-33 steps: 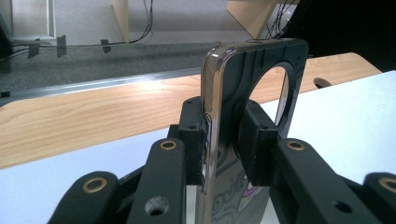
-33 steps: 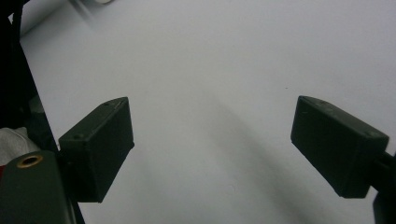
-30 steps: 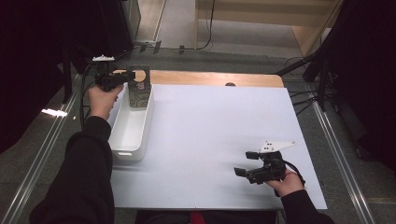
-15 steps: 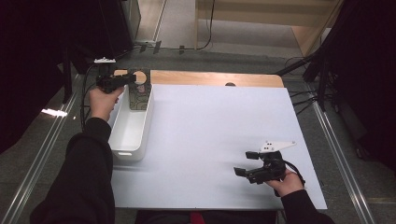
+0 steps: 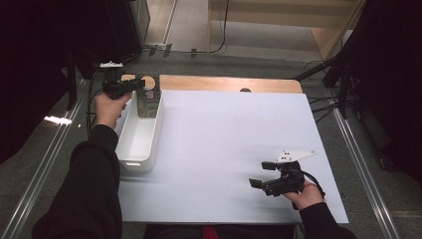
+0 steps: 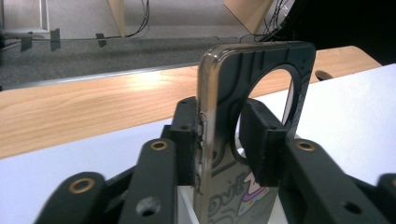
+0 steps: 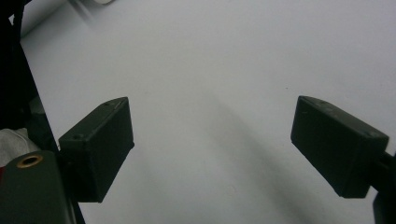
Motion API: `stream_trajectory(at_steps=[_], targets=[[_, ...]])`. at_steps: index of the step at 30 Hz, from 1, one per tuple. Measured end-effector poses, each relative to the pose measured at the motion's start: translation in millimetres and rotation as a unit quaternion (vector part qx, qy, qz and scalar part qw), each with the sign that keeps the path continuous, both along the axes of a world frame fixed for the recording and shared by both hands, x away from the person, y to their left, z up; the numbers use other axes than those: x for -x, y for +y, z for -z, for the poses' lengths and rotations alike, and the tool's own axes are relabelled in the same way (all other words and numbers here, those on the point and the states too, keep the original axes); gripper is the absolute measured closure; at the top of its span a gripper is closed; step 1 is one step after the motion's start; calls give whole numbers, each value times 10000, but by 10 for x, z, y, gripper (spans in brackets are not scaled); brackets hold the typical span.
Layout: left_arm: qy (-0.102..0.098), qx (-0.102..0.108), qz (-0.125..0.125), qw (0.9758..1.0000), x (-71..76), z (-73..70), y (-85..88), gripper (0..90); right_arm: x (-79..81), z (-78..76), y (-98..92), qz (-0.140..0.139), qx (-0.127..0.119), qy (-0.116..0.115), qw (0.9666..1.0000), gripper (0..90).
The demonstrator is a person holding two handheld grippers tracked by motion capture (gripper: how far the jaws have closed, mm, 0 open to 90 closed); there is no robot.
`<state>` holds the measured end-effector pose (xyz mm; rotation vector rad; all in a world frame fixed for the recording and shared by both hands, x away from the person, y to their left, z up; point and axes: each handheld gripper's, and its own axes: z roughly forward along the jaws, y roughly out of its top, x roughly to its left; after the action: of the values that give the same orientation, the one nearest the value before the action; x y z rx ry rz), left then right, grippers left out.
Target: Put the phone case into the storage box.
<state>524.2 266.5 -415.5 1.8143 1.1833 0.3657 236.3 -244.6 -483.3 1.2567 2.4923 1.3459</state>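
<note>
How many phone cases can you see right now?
1. The phone case stands upright at the far end of the white bin, between the left gripper pads, whose jaws have just been opening. The bin's near wall may hide more.

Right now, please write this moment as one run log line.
left gripper: jaws just been opening, phone case upright between them over white bin | right gripper: open, nothing between jaws, above table

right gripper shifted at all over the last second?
No. The right gripper sits at the same spot near the white table's front right corner, fingers open.
</note>
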Motion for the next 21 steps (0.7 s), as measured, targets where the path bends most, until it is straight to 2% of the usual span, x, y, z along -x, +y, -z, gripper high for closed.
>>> stream_trajectory(at_steps=[9,12,17,21], targets=[[3,201,-99,9997,-11,-24,29,440,0,1,2,-10,20,-15,10000,122],[-1,263,-96,9996,-5,-38,36,411,2,0,0,7,17,-10,10000,122],[24,186,-140,9997,6,-68,46,395,-2,2,-4,5,20,-5,10000,122],[211,212,-193,9994,17,-98,38,390,-3,3,-9,3,20,-8,10000,122]])
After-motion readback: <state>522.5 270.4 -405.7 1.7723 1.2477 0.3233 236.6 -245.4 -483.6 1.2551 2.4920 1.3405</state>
